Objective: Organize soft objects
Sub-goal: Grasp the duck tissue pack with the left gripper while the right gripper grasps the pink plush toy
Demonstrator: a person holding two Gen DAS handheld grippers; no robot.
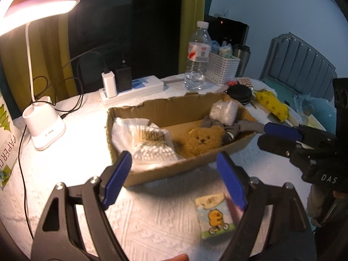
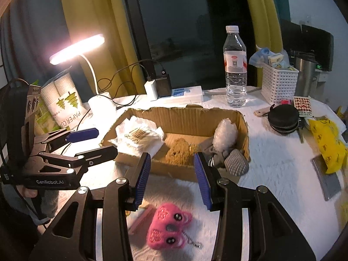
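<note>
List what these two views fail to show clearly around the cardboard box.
- Left wrist view: tissue pack partly covered by the left gripper's finger.
- Right wrist view: bear lies face-down-looking, features unseen.
- Right wrist view: grey item half hidden behind the cardboard box wall; kind unclear.

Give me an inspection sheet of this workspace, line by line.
Surface: round table under a white textured cloth.
Job's things: open cardboard box holds a brown teddy bear, bubble wrap roll, grey gloves and bagged cotton swabs; pink plush keychain and cartoon tissue pack lie outside it.
Clutter: clear water bottle, white slotted basket, yellow plastic bag, black round pouch.
Tongs: left tongs open, empty; right tongs open, empty.
Cables: black leads run to a white power strip.
Surroundings: lit white desk lamp, yellow curtains, dark window.
</note>
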